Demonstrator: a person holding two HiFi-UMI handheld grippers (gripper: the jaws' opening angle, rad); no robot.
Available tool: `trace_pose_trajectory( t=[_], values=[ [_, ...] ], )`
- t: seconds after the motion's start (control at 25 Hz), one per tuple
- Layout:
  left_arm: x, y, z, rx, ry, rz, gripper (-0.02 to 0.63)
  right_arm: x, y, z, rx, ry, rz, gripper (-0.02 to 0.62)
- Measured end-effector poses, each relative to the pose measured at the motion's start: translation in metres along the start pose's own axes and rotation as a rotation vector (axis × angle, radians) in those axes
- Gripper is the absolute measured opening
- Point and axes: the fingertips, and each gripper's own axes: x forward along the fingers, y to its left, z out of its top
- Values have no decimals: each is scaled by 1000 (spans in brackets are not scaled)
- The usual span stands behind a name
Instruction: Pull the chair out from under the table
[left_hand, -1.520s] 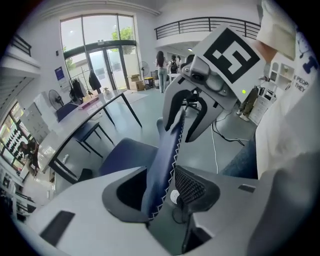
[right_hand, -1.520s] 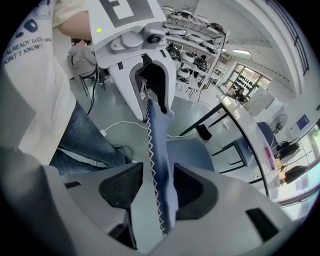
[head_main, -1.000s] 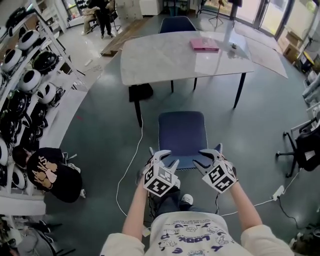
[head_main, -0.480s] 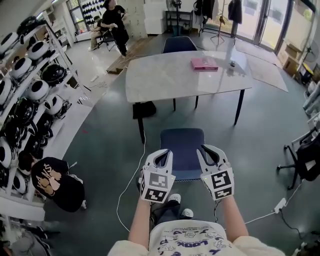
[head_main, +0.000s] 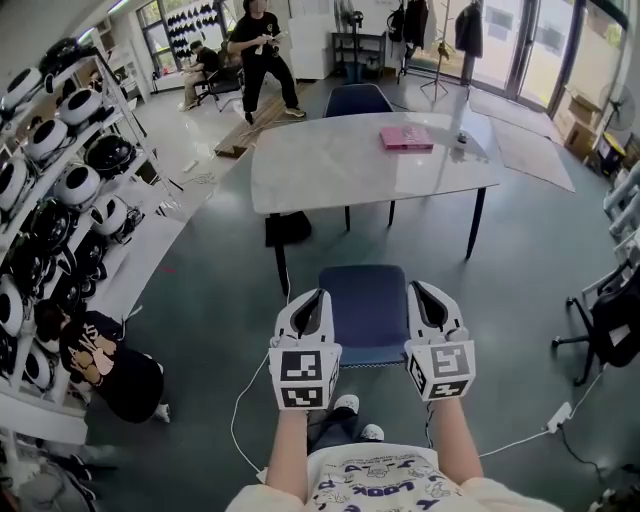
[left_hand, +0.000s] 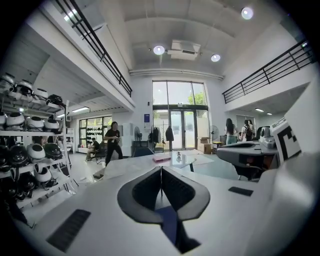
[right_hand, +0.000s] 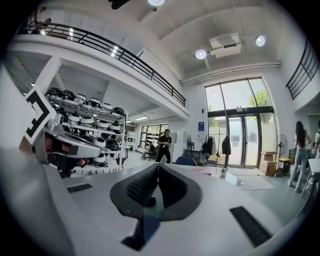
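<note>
Fingers: your left gripper and right gripper have just closed tight, nothing between them | Chair: clear of the worktop near edge, below and between your hands, equally near both

Shelves of helmets flank the grey floor; tall glass doors stand beyond.

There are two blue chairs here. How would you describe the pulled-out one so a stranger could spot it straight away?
Start at the big white table in the middle of the grey floor. On its near side stands a blue chair, clear of the tabletop. The other blue chair sits at the table's far edge.
</note>
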Motion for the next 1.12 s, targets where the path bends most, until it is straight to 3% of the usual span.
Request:
trace_pose_trajectory(
  t=[0.2, 1.12],
  values=[
    [-3, 8, 8, -18, -35, 51, 21, -4, -9, -2, -15, 6, -30, 6],
    [-4, 13, -1, -38, -21, 63, 21, -6, -7, -2, 19, -1, -41, 5]
  ],
)
